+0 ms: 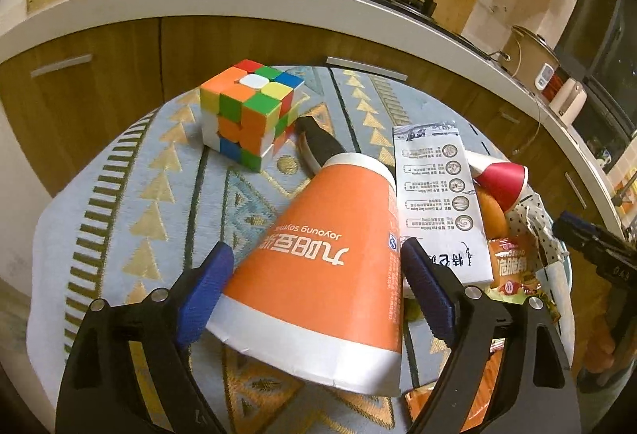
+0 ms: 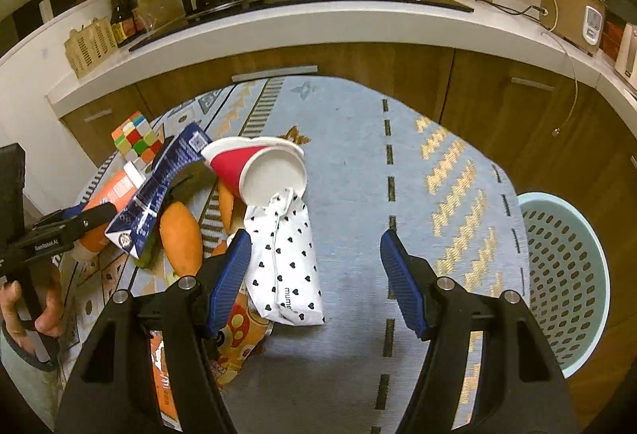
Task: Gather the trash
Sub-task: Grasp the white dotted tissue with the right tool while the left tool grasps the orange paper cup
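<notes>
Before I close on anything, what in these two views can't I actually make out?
- Left wrist view: whether the left gripper pads touch the orange cup; the contact line is hidden behind the cup's wall.
- Left wrist view: the snack packet, half covered by the carton.
- Right wrist view: the orange wrapper, hidden under the right gripper's finger.
- Right wrist view: the basket floor, cut off by the fisheye edge.

The left gripper (image 1: 316,290) points steeply down, its jaws wide apart. The right gripper (image 2: 316,282) tilts down too, jaws parted and empty. A hand (image 2: 36,310) grips the left one's handle.
</notes>
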`<move>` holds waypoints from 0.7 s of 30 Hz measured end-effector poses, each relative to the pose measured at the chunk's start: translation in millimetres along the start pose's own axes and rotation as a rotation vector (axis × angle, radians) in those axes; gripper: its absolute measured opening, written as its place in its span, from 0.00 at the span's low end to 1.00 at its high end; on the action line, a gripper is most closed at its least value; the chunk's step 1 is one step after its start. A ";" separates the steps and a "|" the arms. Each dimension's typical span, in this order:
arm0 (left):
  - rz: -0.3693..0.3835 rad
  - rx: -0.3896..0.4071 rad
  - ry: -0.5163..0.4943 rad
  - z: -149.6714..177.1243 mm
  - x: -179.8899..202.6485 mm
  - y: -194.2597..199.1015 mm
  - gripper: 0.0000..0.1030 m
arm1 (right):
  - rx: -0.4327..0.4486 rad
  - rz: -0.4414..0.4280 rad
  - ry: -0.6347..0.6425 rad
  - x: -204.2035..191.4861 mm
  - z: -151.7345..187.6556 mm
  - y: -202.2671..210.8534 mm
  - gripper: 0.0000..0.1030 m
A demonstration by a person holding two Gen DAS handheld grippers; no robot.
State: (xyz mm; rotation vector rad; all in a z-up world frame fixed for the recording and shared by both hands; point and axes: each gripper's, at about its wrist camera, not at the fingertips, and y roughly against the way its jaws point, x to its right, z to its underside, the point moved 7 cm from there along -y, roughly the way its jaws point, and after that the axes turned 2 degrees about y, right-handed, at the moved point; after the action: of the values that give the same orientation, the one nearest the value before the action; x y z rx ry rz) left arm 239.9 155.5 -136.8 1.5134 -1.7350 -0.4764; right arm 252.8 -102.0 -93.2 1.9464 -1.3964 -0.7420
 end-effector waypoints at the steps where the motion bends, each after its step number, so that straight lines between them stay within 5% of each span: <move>1: 0.000 -0.001 0.003 0.8 -0.3 -0.3 0.81 | -0.007 -0.003 0.002 -0.8 1.3 -2.1 0.62; 10: 0.021 -0.079 0.062 -0.8 -9.4 -15.4 0.89 | -0.049 -0.030 0.037 -13.8 10.2 -14.0 0.64; 18: 0.019 -0.056 0.074 12.1 -5.8 -1.7 0.80 | -0.073 -0.033 0.016 -11.0 10.7 -24.4 0.64; 20: 0.016 -0.046 0.079 15.6 -4.1 3.3 0.78 | -0.084 -0.052 -0.003 -9.0 12.5 -26.8 0.55; 21: 0.015 -0.037 0.081 17.9 -2.2 7.5 0.76 | -0.089 -0.062 -0.005 -9.1 13.6 -27.2 0.39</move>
State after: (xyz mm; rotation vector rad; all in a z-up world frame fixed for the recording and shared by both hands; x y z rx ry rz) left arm 221.5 155.6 -143.5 1.4725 -1.6656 -0.4310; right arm 256.6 -88.8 -121.8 1.9272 -1.2883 -0.8243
